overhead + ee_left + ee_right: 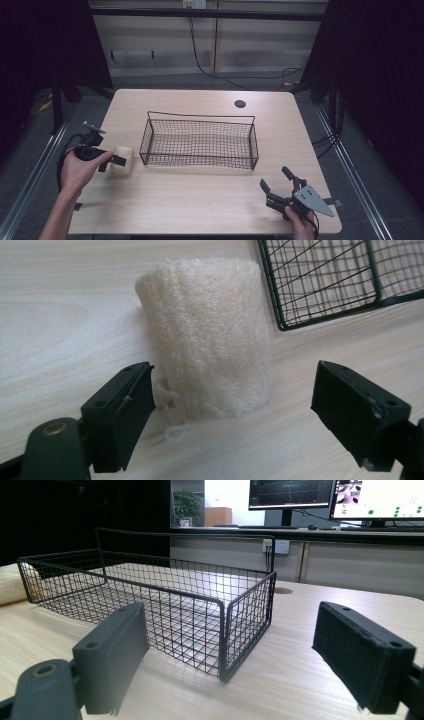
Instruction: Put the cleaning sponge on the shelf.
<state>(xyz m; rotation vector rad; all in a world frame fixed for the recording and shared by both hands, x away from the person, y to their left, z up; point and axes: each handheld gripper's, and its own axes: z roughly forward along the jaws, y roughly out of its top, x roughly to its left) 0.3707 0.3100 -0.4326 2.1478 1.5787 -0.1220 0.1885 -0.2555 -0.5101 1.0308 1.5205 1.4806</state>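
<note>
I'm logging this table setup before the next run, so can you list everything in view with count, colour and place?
Loofah pad: one, cream, lying left of the basket, between the open left jaws, untouched.
Wire basket: one, black, table centre, nothing visible in it.
Table: one, light wood, with a dark round hole at the far edge.
Monitors: two, lit, beyond the table.
Left gripper: one, black, open, at the pad.
Right gripper: one, black, open, near right corner.
</note>
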